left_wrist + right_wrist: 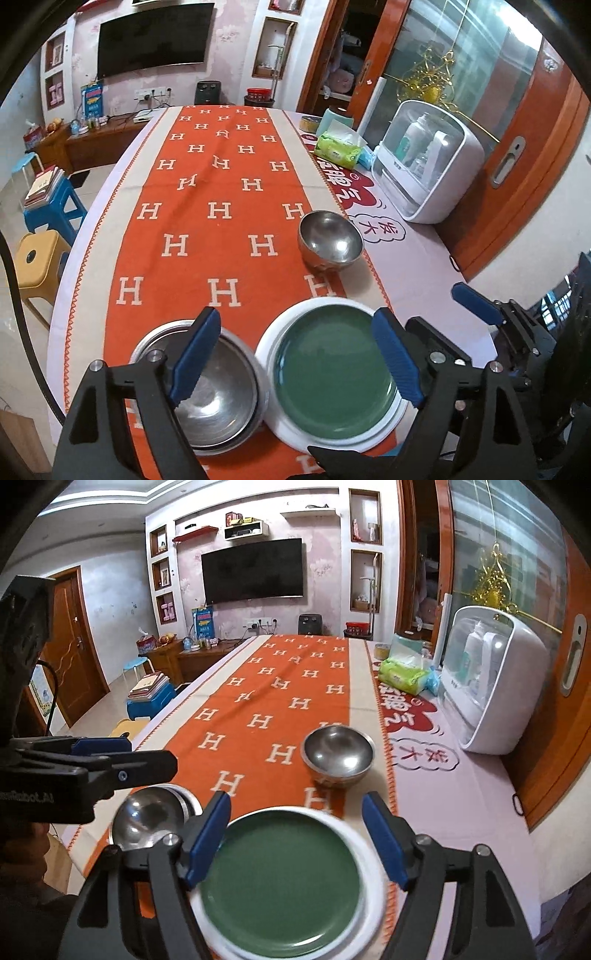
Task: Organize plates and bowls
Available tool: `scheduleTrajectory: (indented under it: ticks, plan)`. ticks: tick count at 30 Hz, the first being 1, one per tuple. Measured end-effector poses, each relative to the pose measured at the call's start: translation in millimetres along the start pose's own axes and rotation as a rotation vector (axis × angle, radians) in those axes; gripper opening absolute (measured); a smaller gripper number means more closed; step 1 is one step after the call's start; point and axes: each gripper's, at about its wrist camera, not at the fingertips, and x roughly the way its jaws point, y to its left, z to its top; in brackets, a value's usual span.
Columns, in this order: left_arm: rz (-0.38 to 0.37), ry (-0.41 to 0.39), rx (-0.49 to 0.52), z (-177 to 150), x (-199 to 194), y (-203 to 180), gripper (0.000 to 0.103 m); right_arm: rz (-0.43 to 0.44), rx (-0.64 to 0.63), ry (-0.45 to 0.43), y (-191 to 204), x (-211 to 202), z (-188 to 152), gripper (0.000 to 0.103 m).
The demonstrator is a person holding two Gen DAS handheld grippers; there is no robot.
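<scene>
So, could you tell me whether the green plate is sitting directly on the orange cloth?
No, the green plate rests on a white plate, whose rim shows around it.

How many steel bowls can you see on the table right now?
2, maybe more: one round steel bowl alone farther up the orange runner, one left of the green plate, seemingly nested on others.

Living room around a long table

An orange runner (221,192) patterned with H letters covers the table (424,273); a green tissue pack (338,147) and white cabinet (428,162) sit along its right side, a television (253,570) beyond.
</scene>
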Motion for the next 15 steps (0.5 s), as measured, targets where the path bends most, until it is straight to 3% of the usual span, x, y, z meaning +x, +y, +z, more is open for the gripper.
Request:
scheduleTrajectory:
  ticks: [15]
  plan:
    - [0.104, -0.077, -0.129, 46, 35, -38, 0.084, 0.02, 0.058, -0.081, -101, 20, 28, 0.075]
